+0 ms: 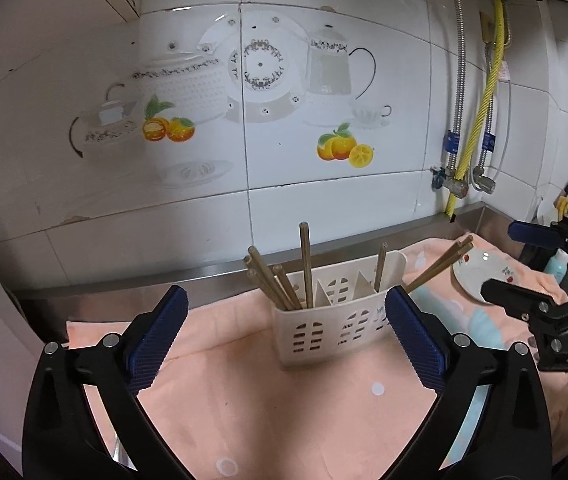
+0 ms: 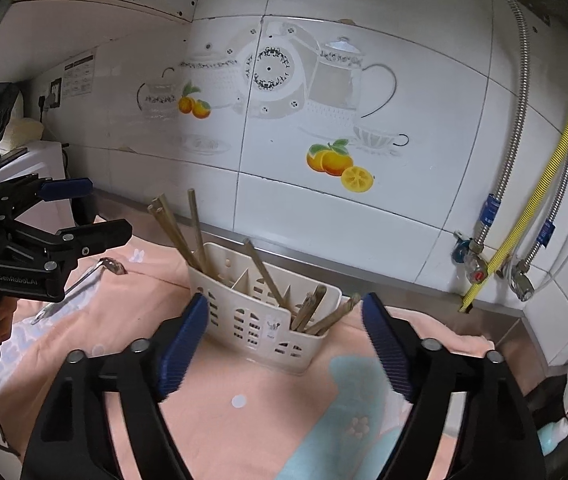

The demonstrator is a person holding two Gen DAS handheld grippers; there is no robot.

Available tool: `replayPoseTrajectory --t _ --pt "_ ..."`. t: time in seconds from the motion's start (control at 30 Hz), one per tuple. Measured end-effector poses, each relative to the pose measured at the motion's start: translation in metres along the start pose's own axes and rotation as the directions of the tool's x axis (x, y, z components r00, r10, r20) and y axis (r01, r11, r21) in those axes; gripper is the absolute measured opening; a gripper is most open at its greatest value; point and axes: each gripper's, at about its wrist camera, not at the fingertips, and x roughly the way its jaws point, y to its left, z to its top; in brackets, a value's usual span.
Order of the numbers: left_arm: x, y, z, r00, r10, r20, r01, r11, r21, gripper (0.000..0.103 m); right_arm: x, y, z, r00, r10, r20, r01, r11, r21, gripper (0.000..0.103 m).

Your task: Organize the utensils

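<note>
Left wrist view: left gripper (image 1: 286,330) released, nothing between its pads.
Right gripper (image 2: 284,344): released, empty.
Utensil holder (image 1: 324,332): upright on peach towel (image 1: 284,408), chopsticks (image 1: 306,264) inside.

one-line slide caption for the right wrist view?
Right tongs open and empty before a white holder of chopsticks on a peach towel; left tongs open at left.

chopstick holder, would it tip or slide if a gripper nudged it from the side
The chopstick holder looks like thin, perforated plastic, so probably light. Its tall chopsticks lean outward, so it may tip. The cloth under it would likely bunch rather than let it slide.
</note>
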Motion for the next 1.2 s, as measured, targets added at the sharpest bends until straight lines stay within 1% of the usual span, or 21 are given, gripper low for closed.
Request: replayPoseTrajectory --t 0.03,0.13,0.2,0.27,0.5,0.63,0.73,0.8,0.97,1.2 --pt "-0.003 -0.001 -0.002 1.0 0.004 0.002 -0.004 1.0 0.0 0.098 -0.002 0.001 -0.002 1.0 0.0 0.002 0.0 1.0 0.002 0.08" --pt "-0.013 -0.004 -0.008 1.0 0.011 0.01 -0.012 1.0 0.008 0.098 -0.01 0.005 -0.01 1.0 0.001 0.004 -0.001 1.0 0.013 0.085" --pt "-0.021 -0.005 -0.012 1.0 0.013 0.018 -0.013 1.0 0.01 0.098 -0.013 0.006 -0.015 1.0 0.002 0.004 -0.002 1.0 0.021 0.086" --pt "-0.028 -0.007 -0.016 1.0 0.016 0.024 -0.017 1.0 0.01 0.098 -0.018 0.009 -0.02 1.0 0.001 0.007 -0.001 1.0 0.026 0.089" --pt "-0.053 -0.015 -0.035 0.997 0.052 0.059 -0.054 0.998 0.025 0.098 -0.037 0.014 -0.039 1.0 0.003 0.01 -0.004 0.998 0.065 0.092" --pt "-0.065 -0.014 -0.046 0.997 0.055 0.051 -0.055 0.998 -0.004 0.098 -0.047 0.02 -0.051 1.0 -0.012 0.006 0.012 0.998 0.069 0.092" --pt "-0.072 -0.011 -0.054 0.997 0.056 0.044 -0.055 0.998 -0.026 0.098 -0.055 0.024 -0.058 1.0 -0.009 0.008 0.008 0.997 0.083 0.093" --pt "-0.078 -0.009 -0.06 0.998 0.056 0.025 -0.055 0.998 -0.042 0.098 -0.061 0.027 -0.064 1.0 -0.013 0.01 0.012 0.996 0.089 0.094" --pt "-0.094 -0.007 -0.075 0.996 0.083 0.03 -0.081 0.996 -0.046 0.098 -0.075 0.038 -0.077 0.999 -0.045 0.013 0.044 0.996 0.081 0.095" --pt "-0.115 -0.006 -0.093 0.995 0.097 0.022 -0.096 0.994 -0.054 0.098 -0.086 0.052 -0.096 0.999 -0.043 0.004 0.042 0.993 0.112 0.096"
